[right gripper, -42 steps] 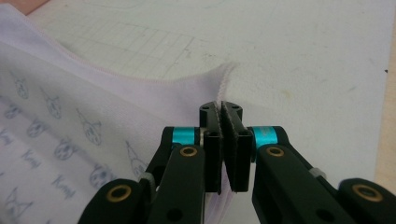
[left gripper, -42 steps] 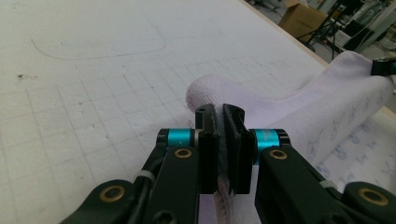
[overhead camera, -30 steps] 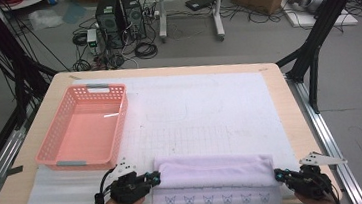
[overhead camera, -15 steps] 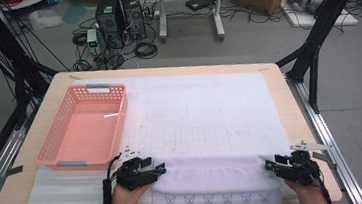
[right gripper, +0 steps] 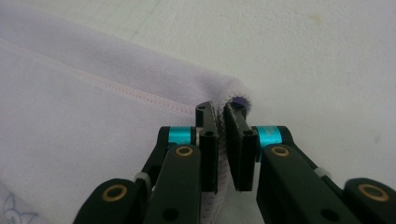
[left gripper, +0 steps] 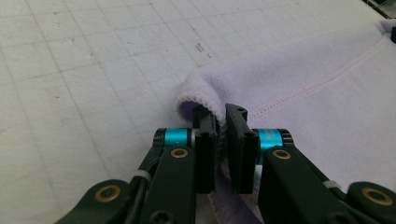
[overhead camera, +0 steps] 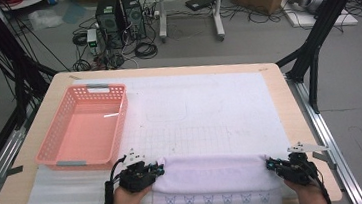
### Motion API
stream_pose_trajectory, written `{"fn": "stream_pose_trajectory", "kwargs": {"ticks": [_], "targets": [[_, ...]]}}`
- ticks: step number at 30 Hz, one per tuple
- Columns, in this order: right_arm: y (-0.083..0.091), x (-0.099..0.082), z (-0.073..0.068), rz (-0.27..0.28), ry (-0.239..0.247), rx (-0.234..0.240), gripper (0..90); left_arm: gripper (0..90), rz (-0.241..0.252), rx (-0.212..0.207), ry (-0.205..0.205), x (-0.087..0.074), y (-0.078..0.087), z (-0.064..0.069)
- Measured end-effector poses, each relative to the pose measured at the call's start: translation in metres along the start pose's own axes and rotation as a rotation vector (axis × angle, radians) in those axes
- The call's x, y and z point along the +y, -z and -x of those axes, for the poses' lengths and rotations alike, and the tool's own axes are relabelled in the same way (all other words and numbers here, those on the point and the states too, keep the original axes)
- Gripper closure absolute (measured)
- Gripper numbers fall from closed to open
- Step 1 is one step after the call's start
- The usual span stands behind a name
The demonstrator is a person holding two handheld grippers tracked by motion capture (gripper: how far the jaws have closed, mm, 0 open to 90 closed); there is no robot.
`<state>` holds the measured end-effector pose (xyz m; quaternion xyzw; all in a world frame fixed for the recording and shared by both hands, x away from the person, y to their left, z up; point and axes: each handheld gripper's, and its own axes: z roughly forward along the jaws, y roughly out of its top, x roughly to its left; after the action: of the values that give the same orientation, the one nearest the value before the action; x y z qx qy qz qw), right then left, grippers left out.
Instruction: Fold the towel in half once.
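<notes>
At table's near edge, L gripper (overhead camera: 159, 170) & R gripper (overhead camera: 270, 163), jaws just closed, pinch lilac towel (overhead camera: 211, 179) corners mid-fold; next prob. lift both evenly, carry fwd.

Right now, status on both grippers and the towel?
Left gripper just closed, pinching the lavender towel at its left folded corner. Right gripper likewise, at the right corner. Pink basket stands clear.

We can read no words, brands or numbers anywhere; the lilac towel (overhead camera: 217, 181) carries only a row of small printed animal-face figures near its hem.
</notes>
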<state>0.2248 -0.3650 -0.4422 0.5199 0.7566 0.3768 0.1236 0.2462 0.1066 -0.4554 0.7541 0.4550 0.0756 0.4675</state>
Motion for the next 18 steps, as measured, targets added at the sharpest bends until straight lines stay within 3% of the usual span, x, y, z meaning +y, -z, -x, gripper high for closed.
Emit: {"fn": "stream_pose_trajectory", "kwargs": {"ticks": [3,6,10,15,18], "targets": [[0.003,0.004,0.0,0.031,0.057,-0.014,86.0,83.6,0.025,0.002,-0.001,0.009,0.001,-0.003],[0.004,0.018,0.005,0.074,0.049,-0.018,86.5,83.7,0.052,0.007,-0.003,0.025,-0.001,-0.007],[-0.002,0.041,0.014,0.116,0.04,-0.029,86.5,83.7,0.108,0.004,0.042,0.048,-0.006,-0.018],[-0.018,0.071,0.028,0.135,0.03,-0.034,86.5,83.6,0.125,0.031,0.052,0.075,-0.021,-0.035],[-0.029,0.087,0.036,0.13,0.029,-0.061,86.5,83.5,0.123,0.035,0.065,0.088,-0.031,-0.043]]}}
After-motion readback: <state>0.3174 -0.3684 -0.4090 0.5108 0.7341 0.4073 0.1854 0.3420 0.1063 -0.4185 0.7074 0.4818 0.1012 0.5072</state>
